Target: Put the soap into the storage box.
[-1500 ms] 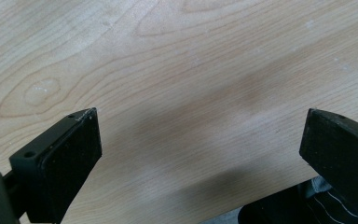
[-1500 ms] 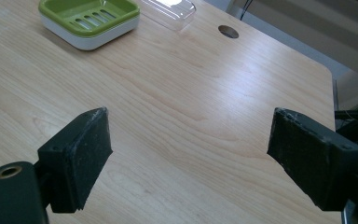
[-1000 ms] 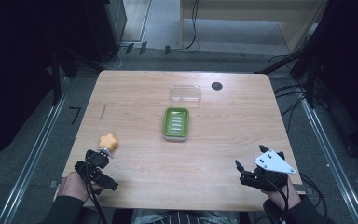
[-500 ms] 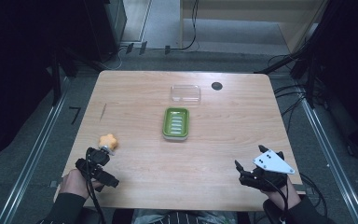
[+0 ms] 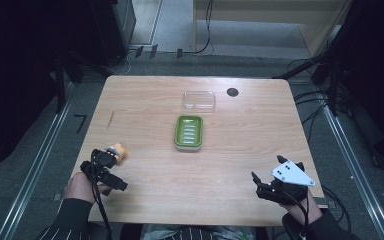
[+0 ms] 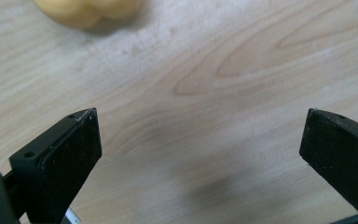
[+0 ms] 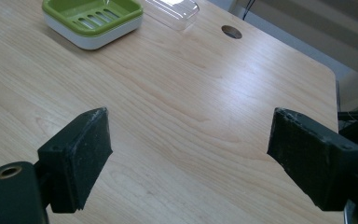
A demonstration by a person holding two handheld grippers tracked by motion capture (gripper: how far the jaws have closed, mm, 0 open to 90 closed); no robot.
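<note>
On my wooden table (image 5: 240, 165) the green slotted soap dish (image 5: 188, 132) sits empty mid-table, its clear lid (image 5: 199, 99) just beyond. A small orange-yellow lump (image 5: 118, 150) lies just ahead of my left gripper (image 6: 200, 140), jaws wide, empty. My right gripper (image 7: 189, 154) likewise gapes empty.

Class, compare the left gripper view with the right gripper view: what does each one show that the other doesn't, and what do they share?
Left gripper view alone: the edge of a yellow-orange object at the top, ahead of the left tool. Right gripper view alone: a green soap dish, a clear lid beyond it, and a round hole in the tabletop, beyond the right tool. Both: wooden table and two open black jaws.
</note>
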